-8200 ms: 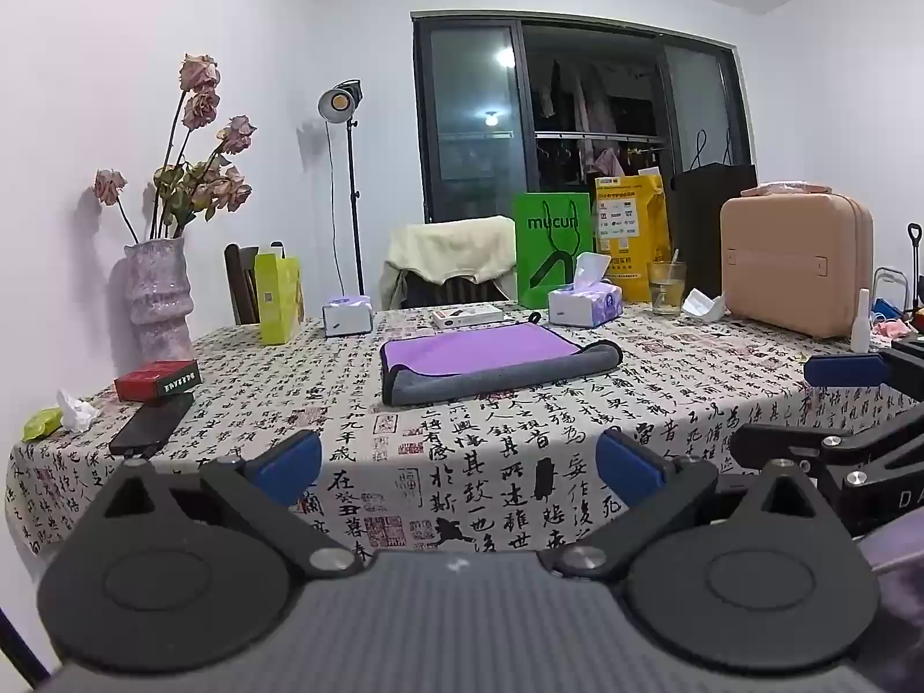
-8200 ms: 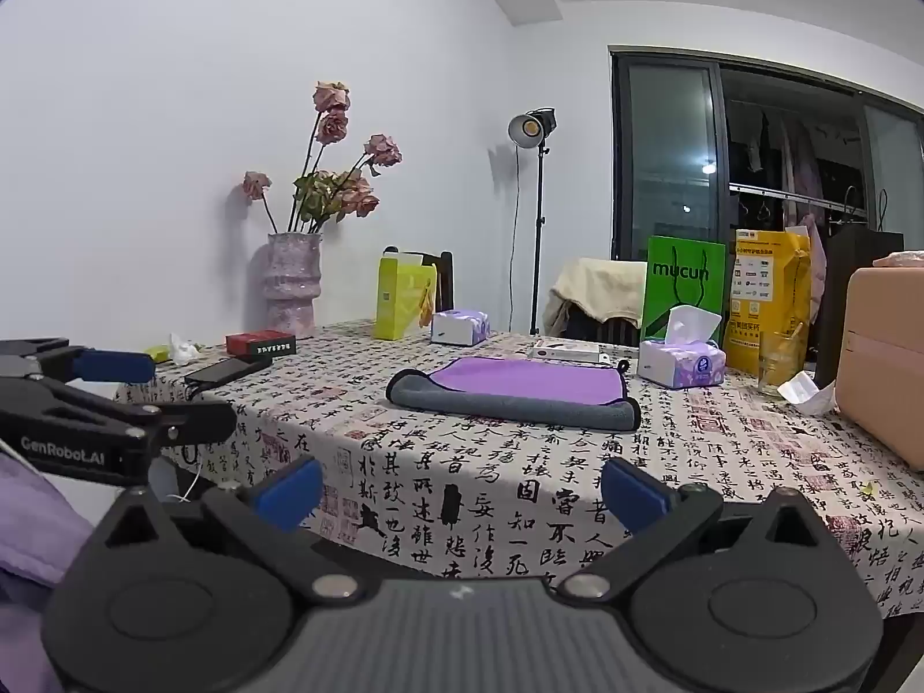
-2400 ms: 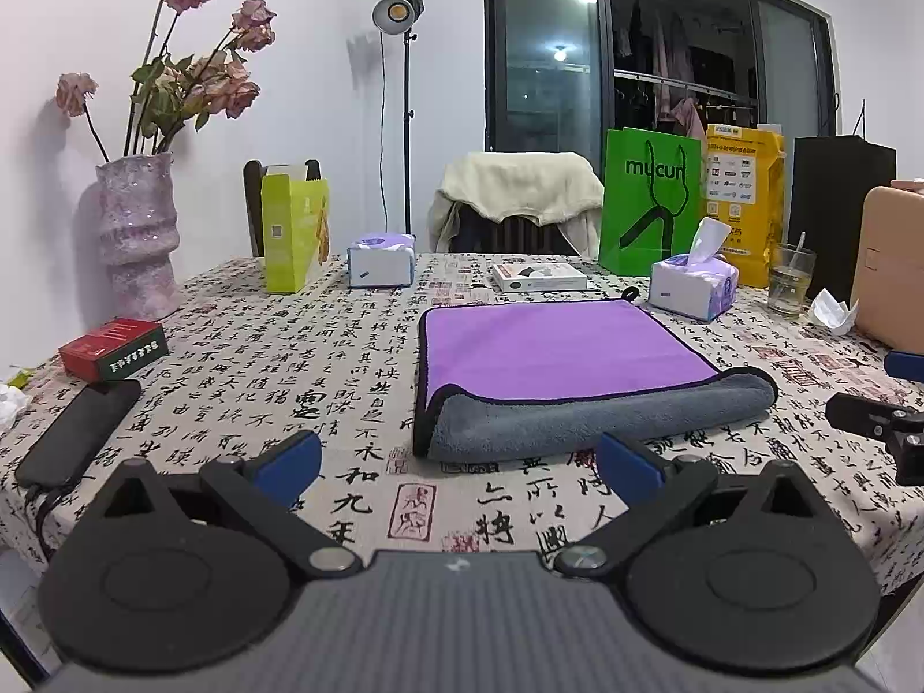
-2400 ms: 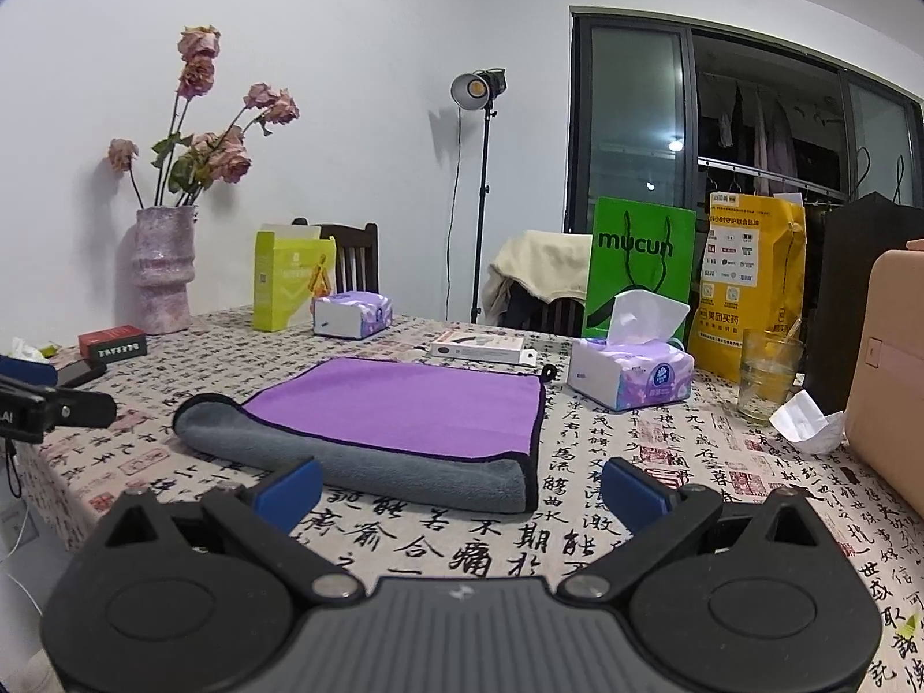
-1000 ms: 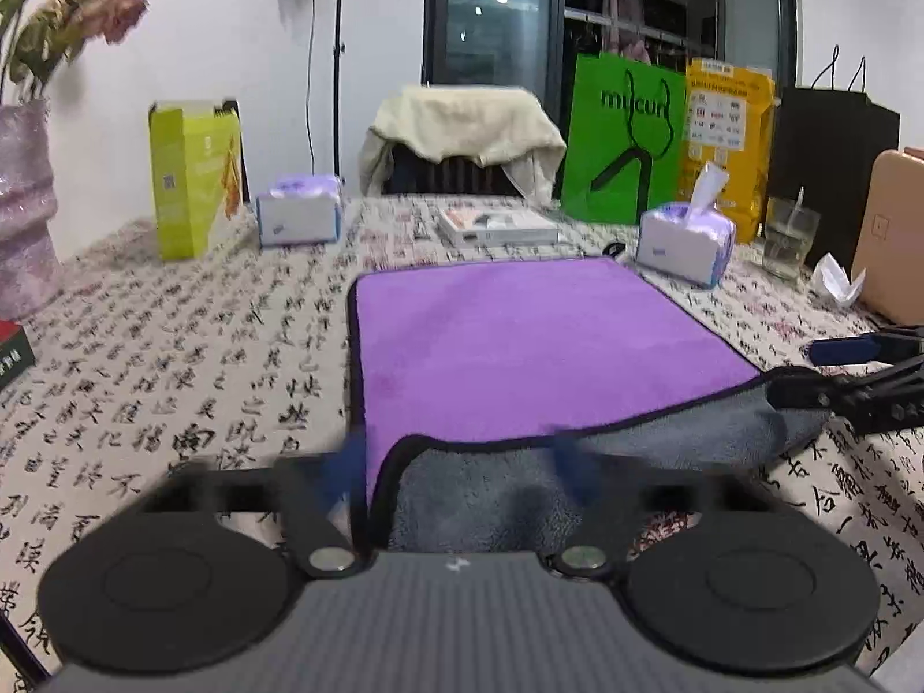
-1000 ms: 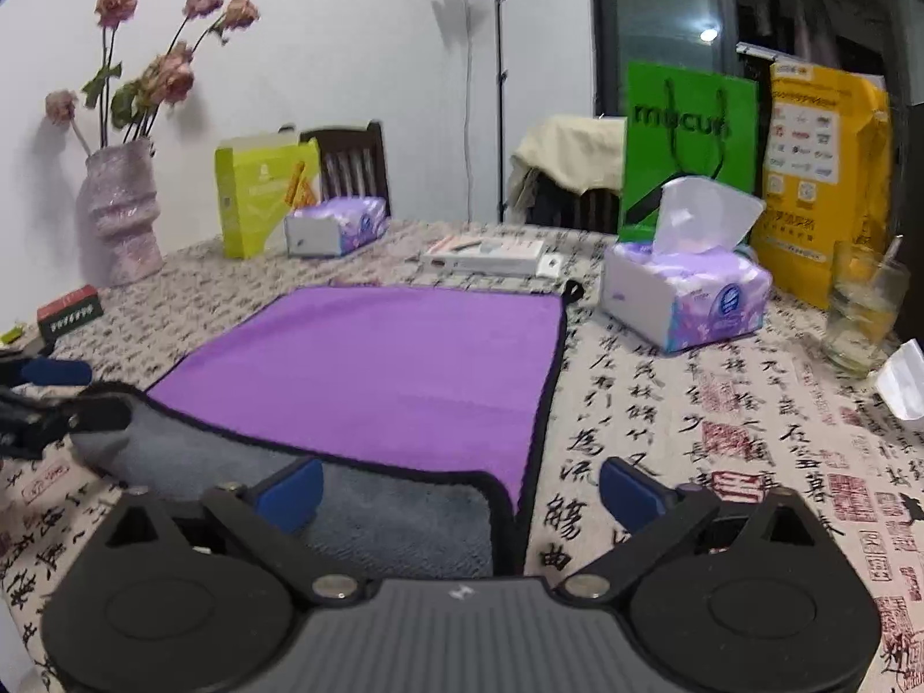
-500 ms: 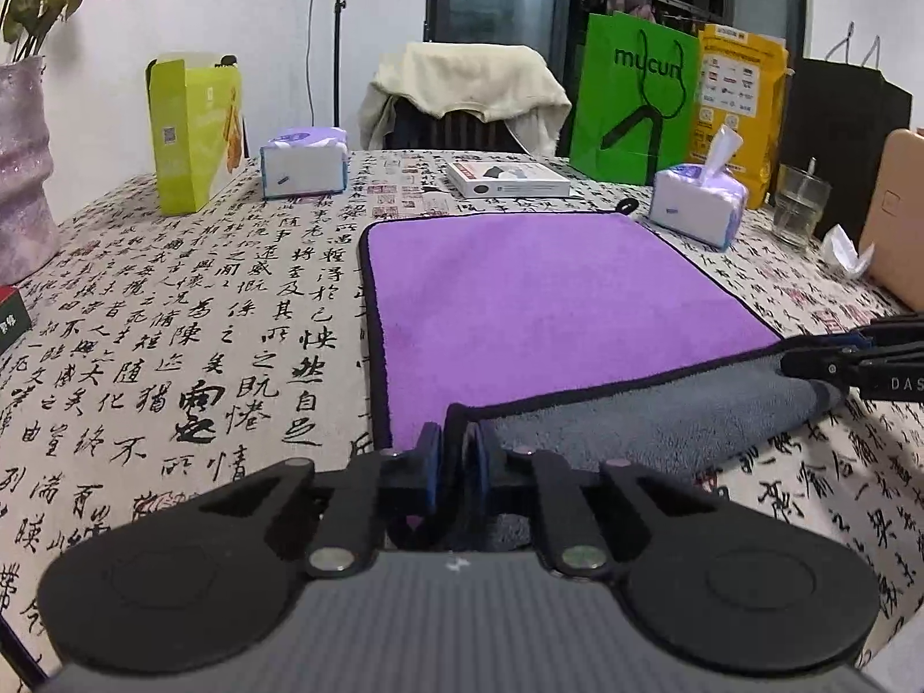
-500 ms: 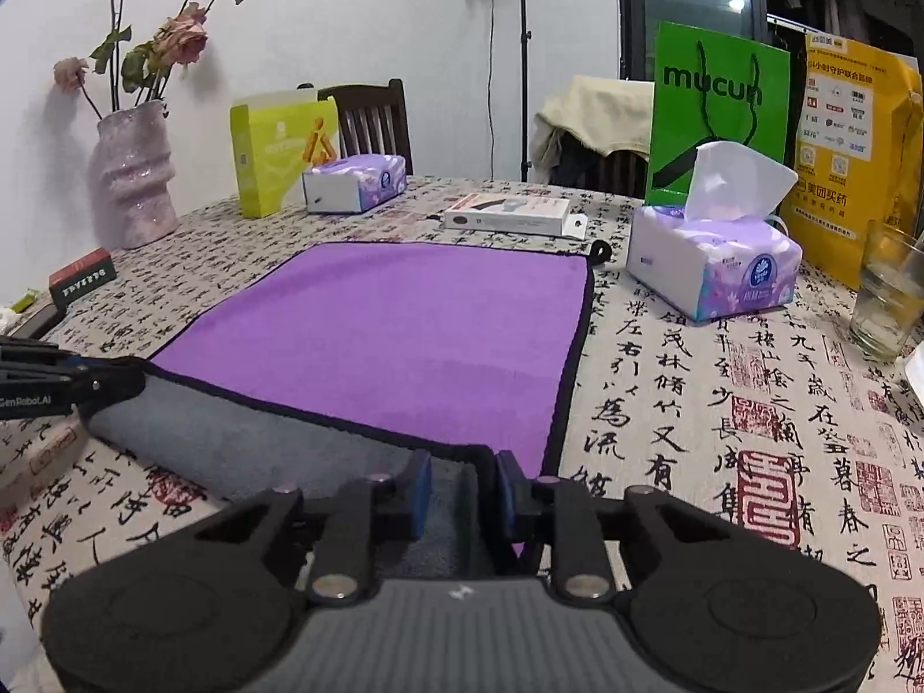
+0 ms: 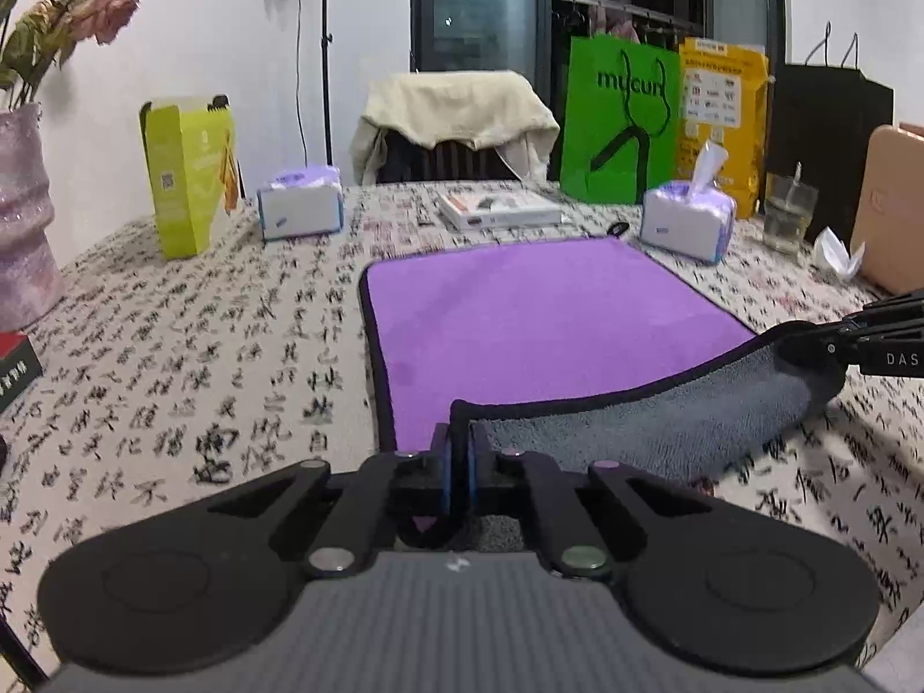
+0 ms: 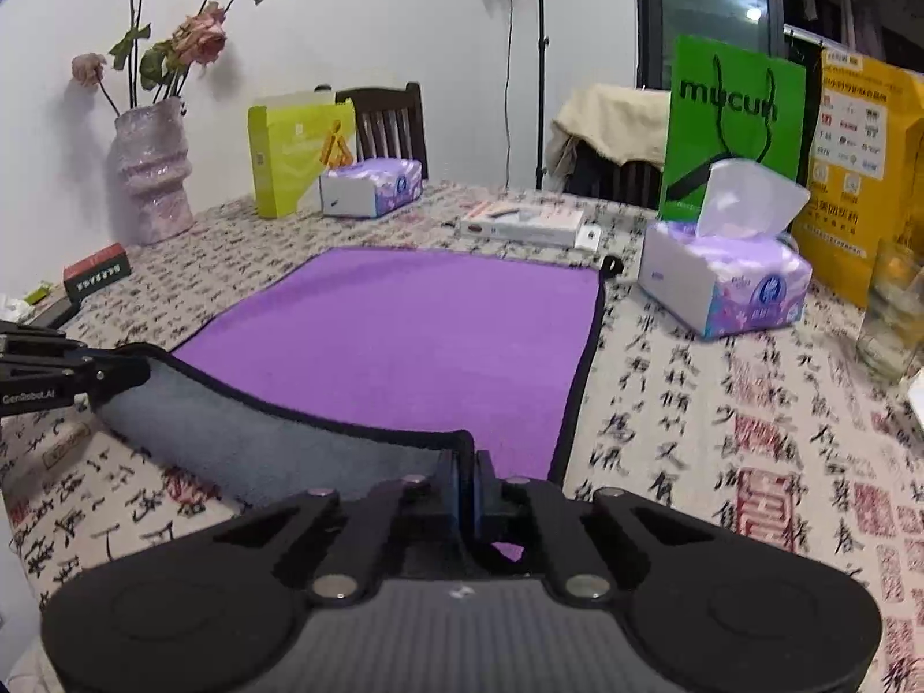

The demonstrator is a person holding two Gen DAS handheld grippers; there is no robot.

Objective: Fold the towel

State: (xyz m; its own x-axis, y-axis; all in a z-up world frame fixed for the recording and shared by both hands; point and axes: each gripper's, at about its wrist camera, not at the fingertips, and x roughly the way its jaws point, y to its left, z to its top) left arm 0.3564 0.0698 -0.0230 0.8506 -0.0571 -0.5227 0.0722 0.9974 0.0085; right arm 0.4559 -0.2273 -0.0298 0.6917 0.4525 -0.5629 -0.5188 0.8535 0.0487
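Observation:
A purple towel with a grey underside and black trim lies on the patterned tablecloth; it also shows in the right wrist view. My left gripper is shut on the near left corner of the towel. My right gripper is shut on the near right corner. Both corners are lifted off the table, so the grey underside sags between the grippers. The right gripper also shows in the left wrist view, and the left gripper in the right wrist view.
Behind the towel are two tissue packs, a flat box, a green bag, a yellow bag, a glass and a yellow-green carton. A vase and a red box stand at the left.
Both grippers moved in to the towel's near edge, closed on its two near corners, and have lifted that edge slightly since half a second ago.

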